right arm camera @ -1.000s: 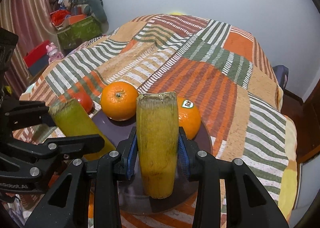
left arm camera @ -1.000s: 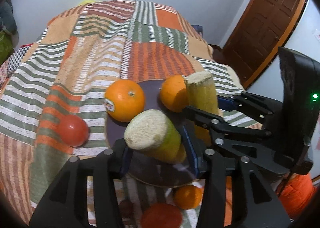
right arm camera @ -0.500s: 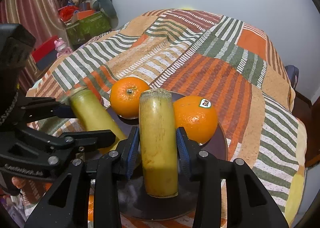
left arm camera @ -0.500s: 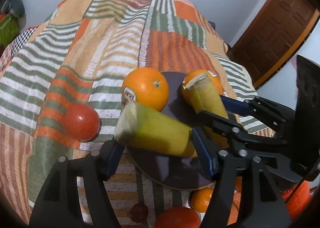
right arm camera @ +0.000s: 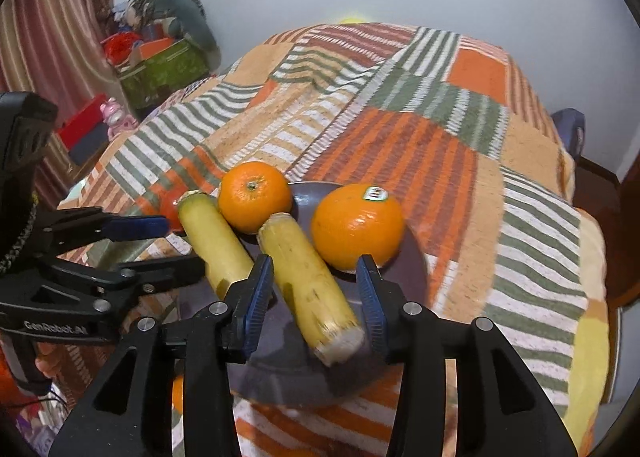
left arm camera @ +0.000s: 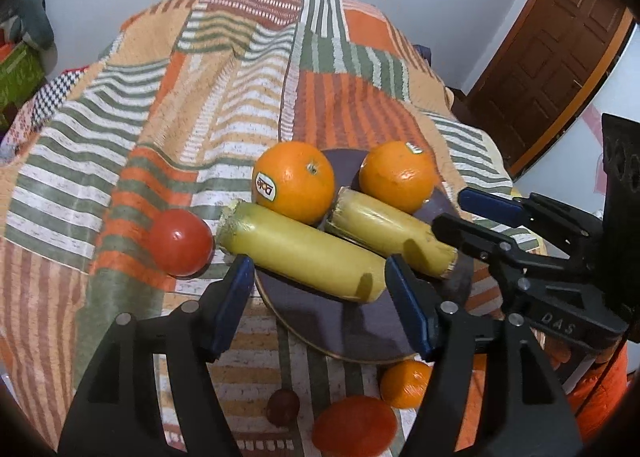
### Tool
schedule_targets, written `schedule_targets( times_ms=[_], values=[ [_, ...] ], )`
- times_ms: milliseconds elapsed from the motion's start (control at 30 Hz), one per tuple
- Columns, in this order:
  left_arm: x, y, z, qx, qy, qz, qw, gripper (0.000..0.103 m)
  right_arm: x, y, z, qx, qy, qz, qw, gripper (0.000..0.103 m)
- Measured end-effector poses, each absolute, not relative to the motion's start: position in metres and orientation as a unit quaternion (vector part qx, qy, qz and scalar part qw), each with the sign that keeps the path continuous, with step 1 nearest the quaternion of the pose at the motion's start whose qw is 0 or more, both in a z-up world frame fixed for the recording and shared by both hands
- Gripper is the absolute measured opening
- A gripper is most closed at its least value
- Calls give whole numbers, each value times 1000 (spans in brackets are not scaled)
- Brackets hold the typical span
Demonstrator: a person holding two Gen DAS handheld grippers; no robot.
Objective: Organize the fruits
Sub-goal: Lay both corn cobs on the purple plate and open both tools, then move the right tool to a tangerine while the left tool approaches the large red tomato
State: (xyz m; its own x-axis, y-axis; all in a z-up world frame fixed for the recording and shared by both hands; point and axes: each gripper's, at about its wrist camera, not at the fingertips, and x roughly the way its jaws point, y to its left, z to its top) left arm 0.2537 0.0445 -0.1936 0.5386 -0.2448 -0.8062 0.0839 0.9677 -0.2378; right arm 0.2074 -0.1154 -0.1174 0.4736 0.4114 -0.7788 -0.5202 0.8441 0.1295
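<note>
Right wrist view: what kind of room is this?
Likely a home bedroom or living room: a patchwork striped cloth covers the surface, a curtain hangs at left, a cluttered box stands by the wall, and a wooden door shows.

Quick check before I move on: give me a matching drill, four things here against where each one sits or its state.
Things:
1. stickered orange
2. tomato
3. near yellow stalk
4. left gripper

Places or states:
A. on the striped cloth, off the plate
B. open, holding nothing
C. lying across the plate's left rim
D. at the plate's far edge

Pairs: 1-D, 2-A, 3-C, 4-B
</note>
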Motion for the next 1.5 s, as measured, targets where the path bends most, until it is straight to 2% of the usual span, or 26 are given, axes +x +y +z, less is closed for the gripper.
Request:
schedule_targets(
  times_ms=[133,300,400,500,600,867,1100,1233,1367,1500],
  values=[
    [238,42,-177,-67,453,-89,885,68,198,-127,-106,-53,429,255,865,42],
    [213,40,-156,-47,427,-85,899,77,178,-141,-91,-52,410,237,879,62],
    [196,40,-146,-36,415,-80,905,81,162,-148,-81,-53,394,227,889,69],
    [181,40,-141,-37,410,-76,908,88,150,-154,-74,-50,383,218,896,83],
    [169,40,-142,-36,411,-72,908,91,135,-159,-70,-48,369,210,904,84],
    [142,33,-169,-40,447,-77,890,93,105,-167,-83,-51,381,212,898,84],
    [135,26,-197,-64,481,-84,870,93,94,-172,-107,-47,419,219,880,61],
    [134,23,-205,-66,485,-80,869,93,94,-172,-123,-38,444,224,867,55],
    [139,22,-212,-69,493,-81,864,82,95,-168,-134,-33,458,233,857,48],
    [146,21,-219,-75,502,-86,857,82,98,-164,-144,-29,472,241,848,44]
  ],
)
